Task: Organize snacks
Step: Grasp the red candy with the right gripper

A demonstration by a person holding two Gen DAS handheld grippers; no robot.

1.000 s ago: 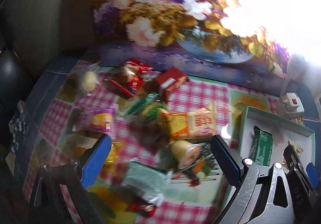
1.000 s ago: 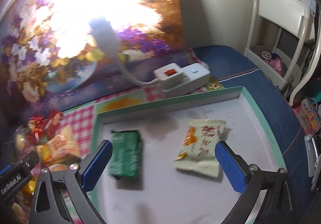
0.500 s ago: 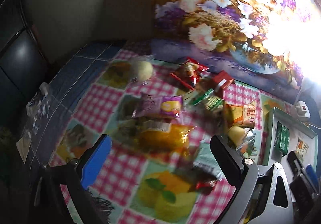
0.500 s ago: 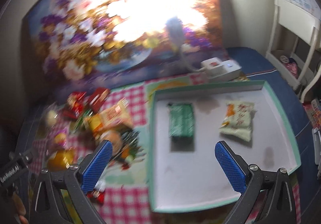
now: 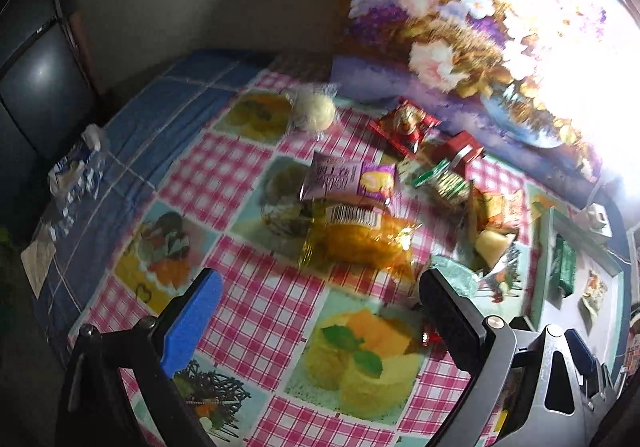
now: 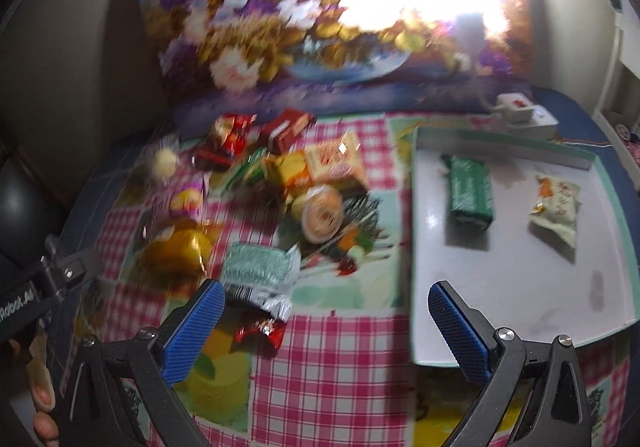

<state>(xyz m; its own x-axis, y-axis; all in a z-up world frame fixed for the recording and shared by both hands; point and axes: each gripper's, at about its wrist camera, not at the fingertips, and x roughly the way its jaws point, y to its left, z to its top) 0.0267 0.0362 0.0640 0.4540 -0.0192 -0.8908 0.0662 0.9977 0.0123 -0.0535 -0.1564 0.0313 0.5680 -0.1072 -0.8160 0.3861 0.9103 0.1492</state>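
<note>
Snacks (image 6: 316, 167) are lying heaped on the counter (image 6: 340, 359) beside the tray (image 6: 416, 231); left tongs (image 5: 320, 311) and right tongs (image 6: 324, 323) are hovering wide open, empty.

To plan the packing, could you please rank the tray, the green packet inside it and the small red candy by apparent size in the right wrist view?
1. Tray, clearly largest.
2. Green packet.
3. Red candy, smallest, although it lies nearer the camera than the packet.
</note>
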